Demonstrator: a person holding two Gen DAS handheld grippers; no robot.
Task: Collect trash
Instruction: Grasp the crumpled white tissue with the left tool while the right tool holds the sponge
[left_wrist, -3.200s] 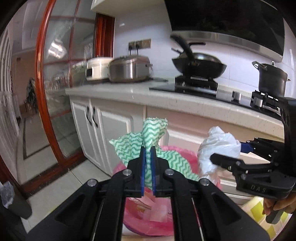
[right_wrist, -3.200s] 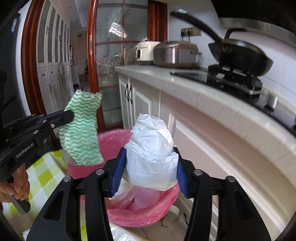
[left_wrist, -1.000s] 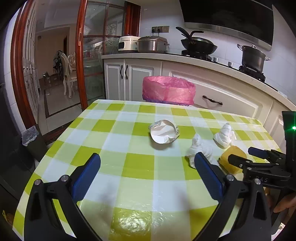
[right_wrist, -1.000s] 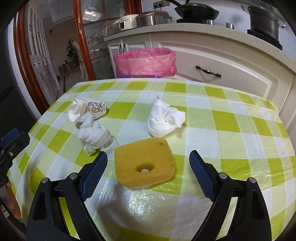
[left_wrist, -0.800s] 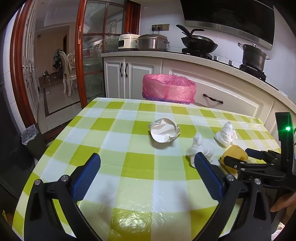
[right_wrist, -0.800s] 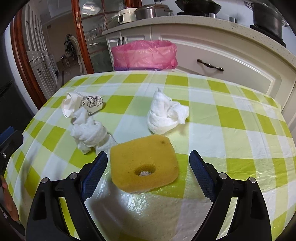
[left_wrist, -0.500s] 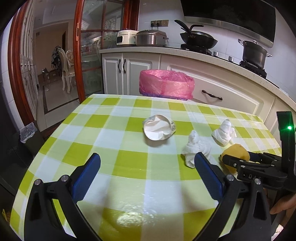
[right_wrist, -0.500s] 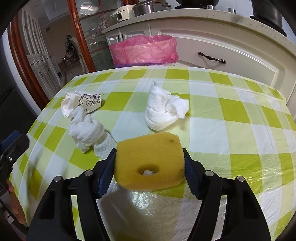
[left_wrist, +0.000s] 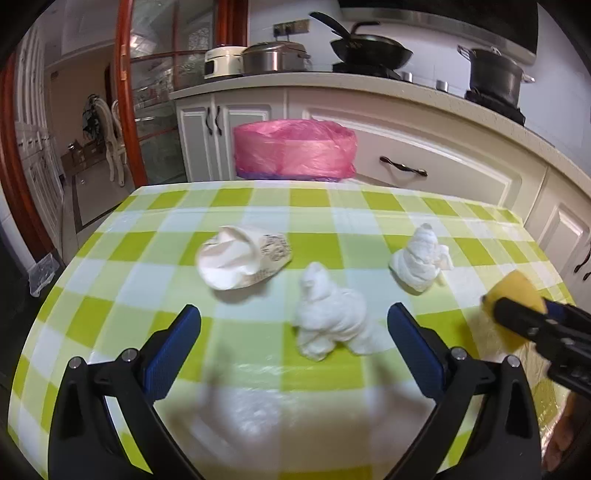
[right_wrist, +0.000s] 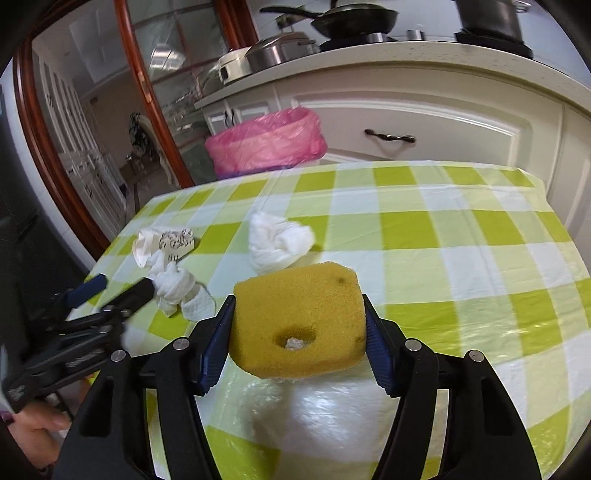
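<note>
Right gripper (right_wrist: 299, 328): we see its jaws, just closing, clamped on the sponge (right_wrist: 295, 317).
Left gripper (left_wrist: 293, 345): we find it spread wide, nearest tissue (left_wrist: 330, 317) between its fingers, untouched.

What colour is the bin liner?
Pink bin liner, clearest in the left wrist view.

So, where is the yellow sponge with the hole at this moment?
The yellow sponge is clamped in the right gripper, raised above the checked table, just in front of a crumpled white tissue.
</note>
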